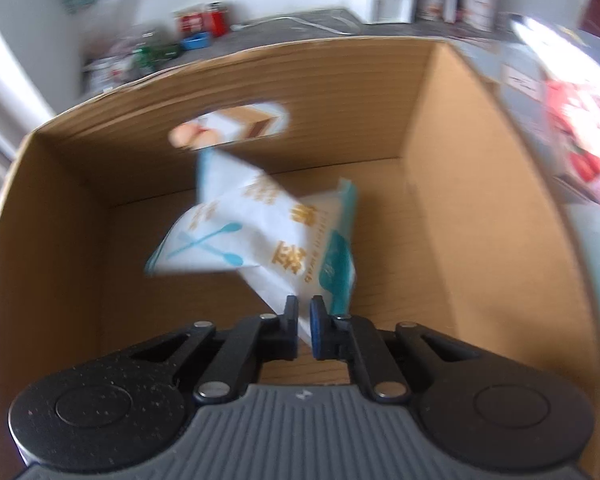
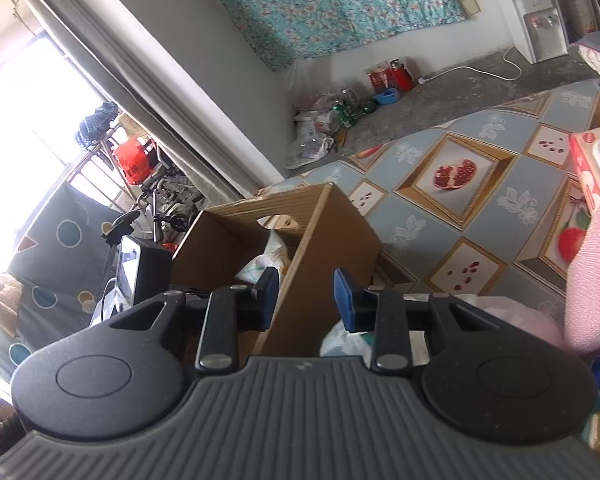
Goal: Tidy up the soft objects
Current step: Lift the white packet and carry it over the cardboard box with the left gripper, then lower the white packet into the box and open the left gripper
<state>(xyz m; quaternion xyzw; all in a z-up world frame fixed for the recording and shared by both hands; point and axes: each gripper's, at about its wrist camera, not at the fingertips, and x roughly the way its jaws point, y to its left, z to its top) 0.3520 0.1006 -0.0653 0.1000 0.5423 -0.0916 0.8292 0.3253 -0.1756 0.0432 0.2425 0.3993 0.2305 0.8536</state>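
My left gripper point(image 1: 304, 314) is shut on the corner of a white and teal soft packet point(image 1: 260, 232) with gold lettering. It holds the packet inside an open cardboard box point(image 1: 440, 184), above the box floor. The packet is blurred. My right gripper point(image 2: 306, 294) is open and empty, above the near right wall of the same box point(image 2: 324, 248). The white packet point(image 2: 268, 262) shows inside the box in the right wrist view. A pink soft cloth point(image 2: 592, 280) lies at the right edge.
The box stands on a table with a fruit-patterned cover point(image 2: 480, 208). A red and white pack point(image 2: 596, 168) sits at the table's right. A white plastic bag point(image 2: 344, 340) lies beside the box. A water dispenser point(image 2: 536, 20) and floor clutter stand beyond.
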